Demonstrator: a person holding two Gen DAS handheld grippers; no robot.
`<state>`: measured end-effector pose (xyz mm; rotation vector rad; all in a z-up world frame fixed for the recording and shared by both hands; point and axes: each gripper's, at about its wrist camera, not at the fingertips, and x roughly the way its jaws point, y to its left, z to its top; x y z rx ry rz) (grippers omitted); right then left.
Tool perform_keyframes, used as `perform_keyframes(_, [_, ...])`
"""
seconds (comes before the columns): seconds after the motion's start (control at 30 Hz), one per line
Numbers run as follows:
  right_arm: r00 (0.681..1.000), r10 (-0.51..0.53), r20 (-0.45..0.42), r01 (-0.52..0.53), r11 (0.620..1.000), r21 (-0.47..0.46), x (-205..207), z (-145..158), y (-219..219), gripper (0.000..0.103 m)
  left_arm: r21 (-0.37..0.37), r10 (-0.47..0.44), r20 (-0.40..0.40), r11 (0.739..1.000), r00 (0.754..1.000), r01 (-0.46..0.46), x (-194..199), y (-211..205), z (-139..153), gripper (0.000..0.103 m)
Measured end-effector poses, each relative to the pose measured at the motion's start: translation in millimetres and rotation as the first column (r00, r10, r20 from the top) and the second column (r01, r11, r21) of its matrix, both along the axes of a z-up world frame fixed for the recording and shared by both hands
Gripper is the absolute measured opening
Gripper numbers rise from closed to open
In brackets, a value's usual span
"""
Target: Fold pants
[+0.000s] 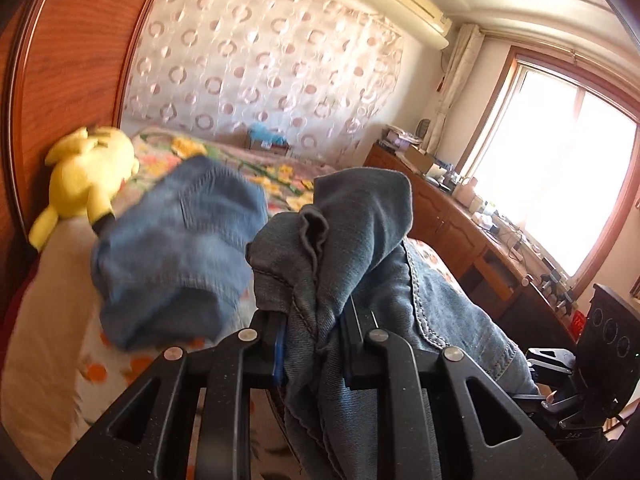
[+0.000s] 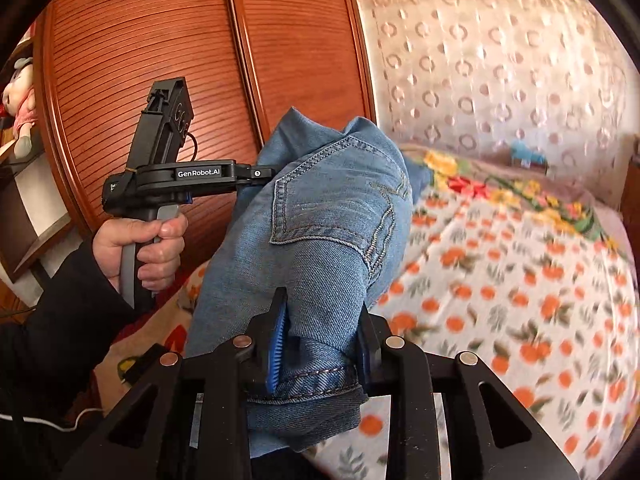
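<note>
The left gripper (image 1: 312, 344), at the lower centre of the left wrist view, is clamped on a bunched fold of the blue denim pants (image 1: 352, 248); the cloth fills the gap between the two black fingers and rises above them in a crumpled peak. A second portion of the pants hangs blurred at centre left of that view, in front of a yellow plush toy (image 1: 86, 172) that stands against the wooden wardrobe (image 1: 68, 52). The right gripper (image 2: 320, 344), at the lower centre of the right wrist view, is closed on a hemmed edge of the same pants (image 2: 320, 220), with the blue pads (image 2: 278, 344) pressed into the denim; a stitched back pocket faces the camera above the fingers. In the right wrist view the left gripper appears at centre left, its tip touching the denim, held by a hand (image 2: 140, 248) in a dark sleeve. The pants are held above the bed (image 2: 500, 280), which carries an orange floral cover and fills the right side of that view. A patterned curtain (image 1: 260, 60) hangs behind the bed. In the left wrist view a bright window (image 1: 560, 184) occupies the right side, above a wooden desk (image 1: 452, 216) loaded with small items, and an air conditioner (image 1: 412, 4) is mounted at the upper right.
</note>
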<state>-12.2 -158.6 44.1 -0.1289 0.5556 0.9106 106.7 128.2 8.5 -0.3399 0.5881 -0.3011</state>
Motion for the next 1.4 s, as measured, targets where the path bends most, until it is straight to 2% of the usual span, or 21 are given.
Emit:
perform_keyframes(0.33, [0.996, 0.033, 0.086, -0.032, 0.999, -0.007, 47, 29, 43, 0.029, 0.036, 0.050, 0.043, 0.998, 0.998, -0.051, 42, 38, 39, 0.021])
perform_keyframes(0.63, [0.985, 0.084, 0.149, -0.088, 0.996, 0.017, 86, 65, 92, 0.029, 0.051, 0.117, 0.116, 0.991, 0.986, -0.124, 62, 89, 92, 0.021])
perform_keyframes(0.73, [0.983, 0.092, 0.160, -0.100, 0.994, 0.046, 104, 67, 112, 0.029, 0.088, 0.134, 0.118, 0.986, 0.984, -0.145, 78, 108, 102, 0.021])
perform_keyframes(0.8, [0.985, 0.082, 0.150, -0.094, 0.992, 0.078, 118, 57, 124, 0.029, 0.117, 0.134, 0.099, 0.982, 0.986, -0.145, 93, 118, 104, 0.021])
perform_keyframes(0.93, [0.996, 0.031, 0.080, -0.043, 0.989, 0.143, 145, 29, 143, 0.029, 0.187, 0.124, 0.030, 0.974, 0.992, -0.127, 138, 128, 92, 0.021])
perform_keyframes(1.07, [0.999, -0.048, -0.010, 0.049, 0.984, 0.173, 171, -12, 160, 0.030, 0.236, 0.105, -0.068, 0.968, 0.992, -0.086, 187, 128, 59, 0.022])
perform_keyframes(1.23, [0.979, -0.156, -0.134, 0.173, 0.977, 0.125, 189, -69, 166, 0.031, 0.273, 0.044, -0.245, 0.962, 0.968, 0.026, 244, 105, -10, 0.023])
perform_keyframes(1.3, [0.970, -0.183, -0.160, 0.201, 0.974, 0.102, 194, -84, 165, 0.033, 0.291, 0.043, -0.261, 0.956, 0.964, 0.036, 252, 98, -23, 0.024])
perform_keyframes(1.4, [0.971, -0.172, -0.164, 0.187, 0.979, 0.078, 206, -94, 167, 0.035, 0.267, 0.050, -0.278, 0.963, 0.959, 0.027, 261, 101, -28, 0.030])
